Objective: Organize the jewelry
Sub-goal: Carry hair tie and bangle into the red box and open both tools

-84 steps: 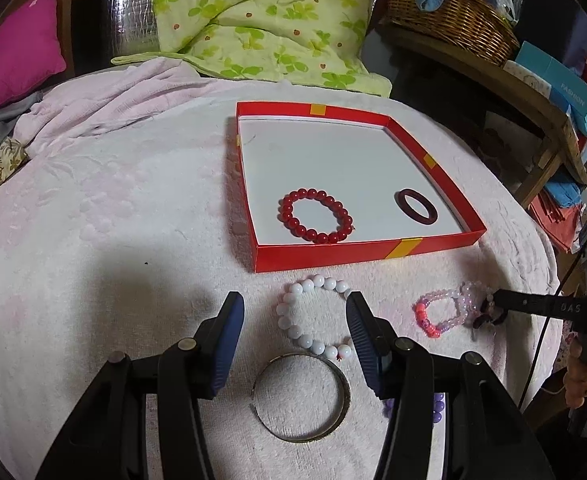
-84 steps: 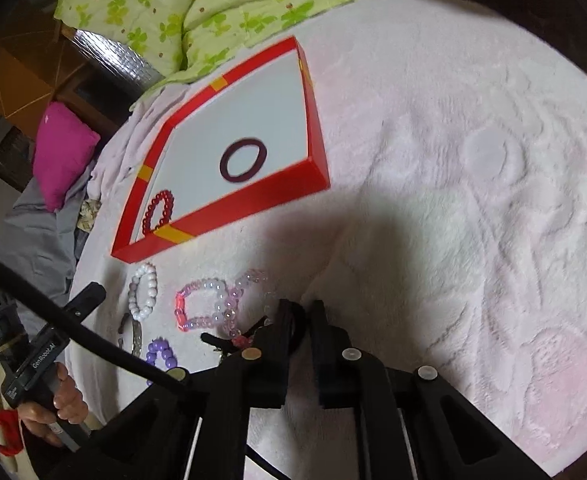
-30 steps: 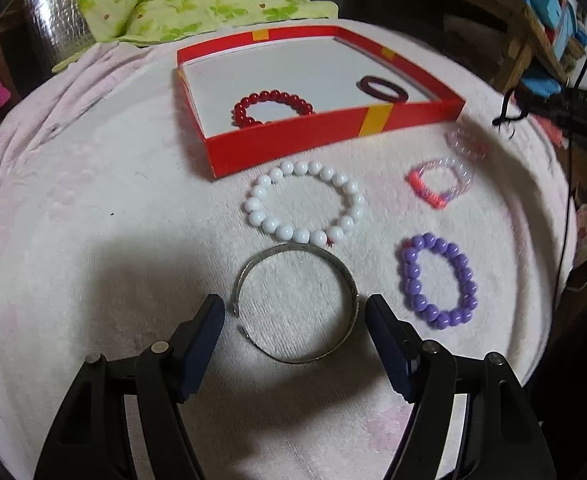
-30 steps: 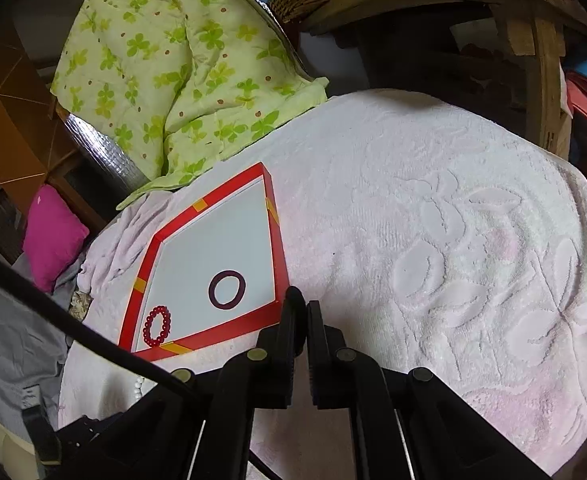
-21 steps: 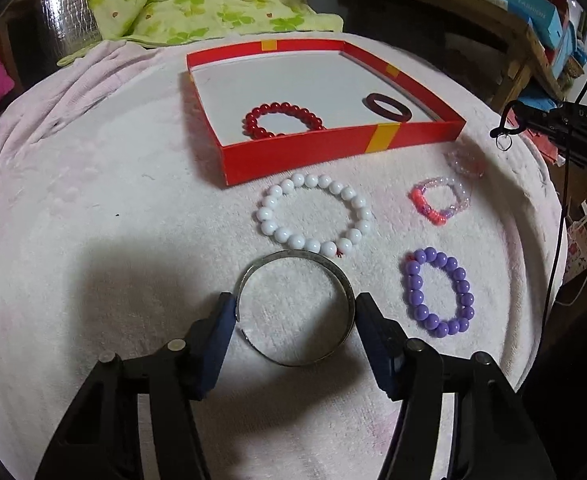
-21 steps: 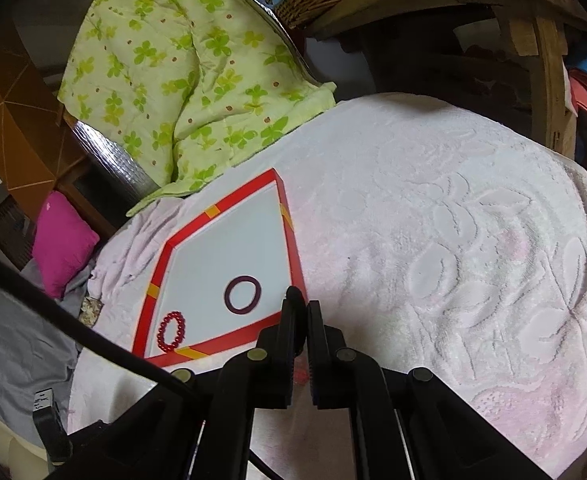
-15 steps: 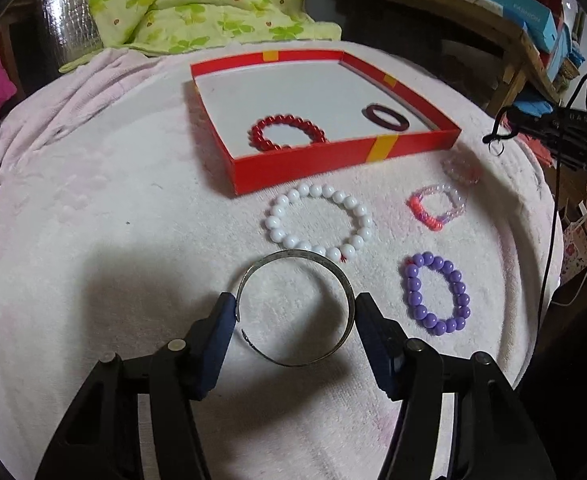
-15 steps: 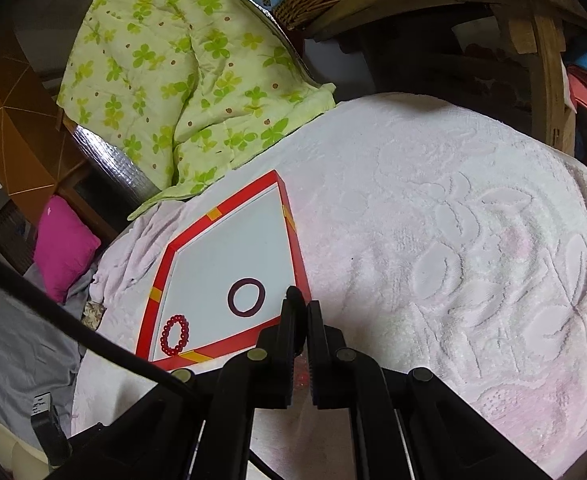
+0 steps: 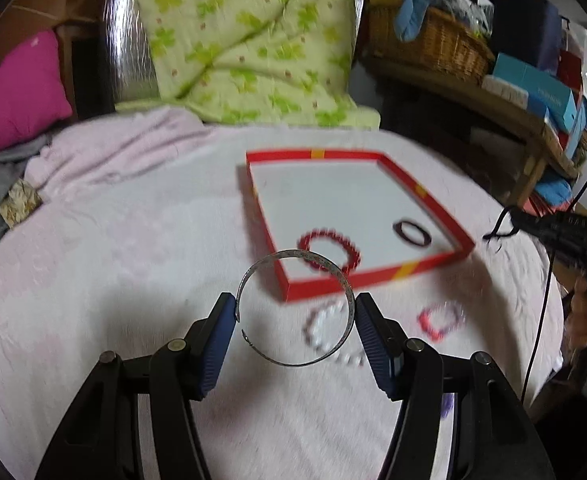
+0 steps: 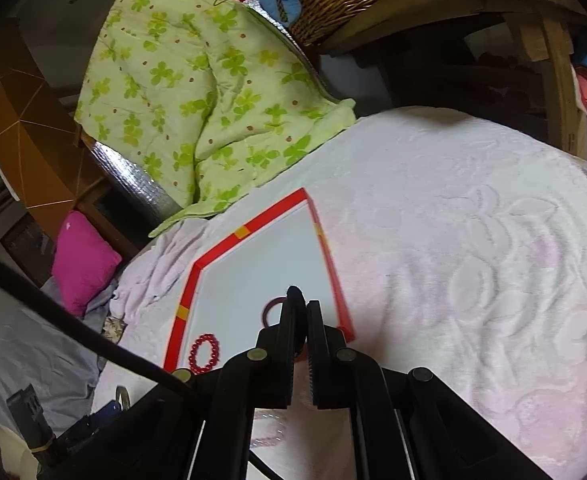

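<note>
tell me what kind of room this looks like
Probably a lived-in bedroom or storage corner at home: a pink blanket serves as the work surface, a green floral quilt lies behind it, and a wicker basket sits on a cluttered wooden shelf.

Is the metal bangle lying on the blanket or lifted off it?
Lifted. The metal bangle is clamped between the left gripper pads, tilted up, overlapping the red box edge, with the white bead bracelet blurred beneath it.

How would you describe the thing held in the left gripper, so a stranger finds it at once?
Start at the red box on the pink blanket. In front of it, the left gripper clamps a thin metal bangle. Unlike the beaded bracelets nearby, it is smooth, silvery and open-ended.
</note>
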